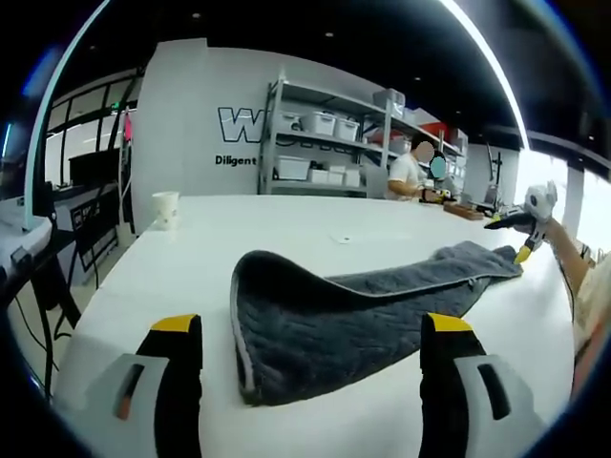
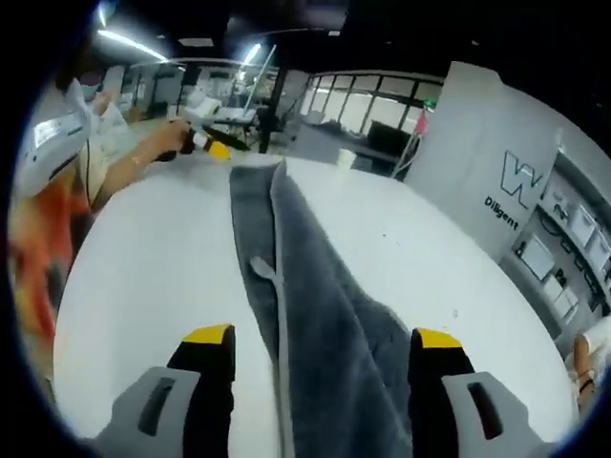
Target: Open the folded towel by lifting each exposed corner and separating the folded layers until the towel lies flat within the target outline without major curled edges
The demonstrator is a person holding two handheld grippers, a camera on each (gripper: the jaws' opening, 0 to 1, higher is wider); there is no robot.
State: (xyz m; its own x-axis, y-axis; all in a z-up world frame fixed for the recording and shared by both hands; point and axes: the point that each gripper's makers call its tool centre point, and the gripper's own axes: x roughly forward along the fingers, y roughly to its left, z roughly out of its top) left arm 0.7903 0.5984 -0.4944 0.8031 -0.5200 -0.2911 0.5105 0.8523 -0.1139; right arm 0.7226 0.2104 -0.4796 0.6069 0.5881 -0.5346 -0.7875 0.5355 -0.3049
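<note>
On the white table (image 1: 286, 229) we see the grey towel (image 1: 353, 315) lying folded in a long strip, its near end curled over. Our left gripper (image 1: 310, 358) hangs released just before that end, and our right gripper (image 2: 320, 367) stands spread over the towel's other end

Bright ceiling strip lights; fisheye-bent edges; blurred left periphery.

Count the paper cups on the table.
1: a white paper cup stands at the far left of the white table, apart from the grey towel. Others may be out of view.
</note>
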